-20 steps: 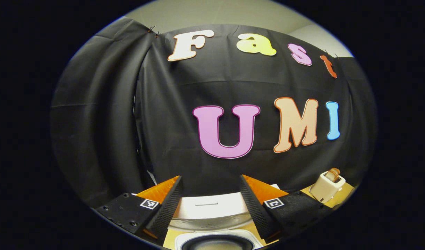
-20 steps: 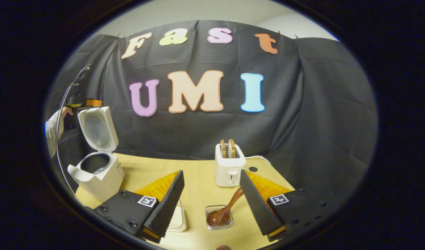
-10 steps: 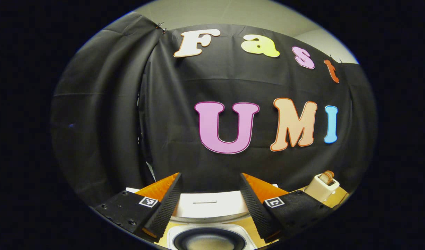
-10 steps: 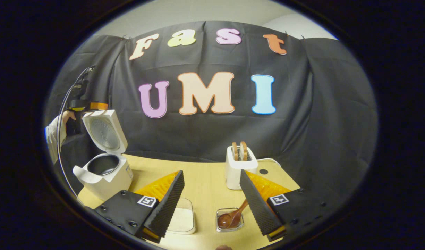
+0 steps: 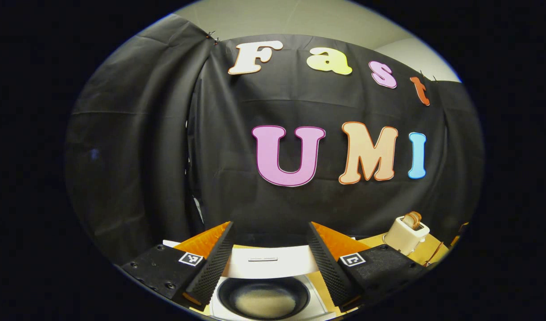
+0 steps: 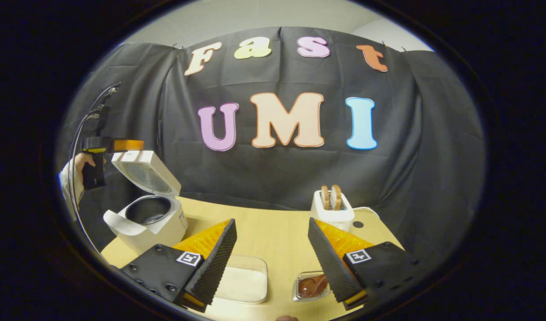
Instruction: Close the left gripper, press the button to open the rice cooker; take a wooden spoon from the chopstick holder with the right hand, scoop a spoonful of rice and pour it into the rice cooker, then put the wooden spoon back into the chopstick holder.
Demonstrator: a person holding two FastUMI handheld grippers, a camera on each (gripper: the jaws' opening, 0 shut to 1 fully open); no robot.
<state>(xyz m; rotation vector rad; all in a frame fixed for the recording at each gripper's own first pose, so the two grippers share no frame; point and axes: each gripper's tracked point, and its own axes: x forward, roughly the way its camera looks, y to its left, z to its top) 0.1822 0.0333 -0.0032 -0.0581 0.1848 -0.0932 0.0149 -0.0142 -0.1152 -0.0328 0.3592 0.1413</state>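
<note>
Right gripper [image 6: 272, 249] spread wide, empty, hovering over wooden spoon [image 6: 312, 286], which lies back in the clear chopstick holder [image 6: 299, 292] beside the rice tray [image 6: 245, 284]. Rice cooker [image 6: 148, 223] lid up, white patch in pot that looks like rice. Left gripper [image 5: 269, 254] also spread, above cooker. Judged final step done; next just pull clear.

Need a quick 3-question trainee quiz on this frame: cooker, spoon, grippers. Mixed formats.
1. True or false: the rice cooker has its lid up.
2. The wooden spoon is: A) in the clear holder; B) held by the right gripper; C) in the toaster.
3. Fill in: the right gripper's jaws are ___.

Key: 1 true. 2 A. 3 open, holding nothing.
</note>
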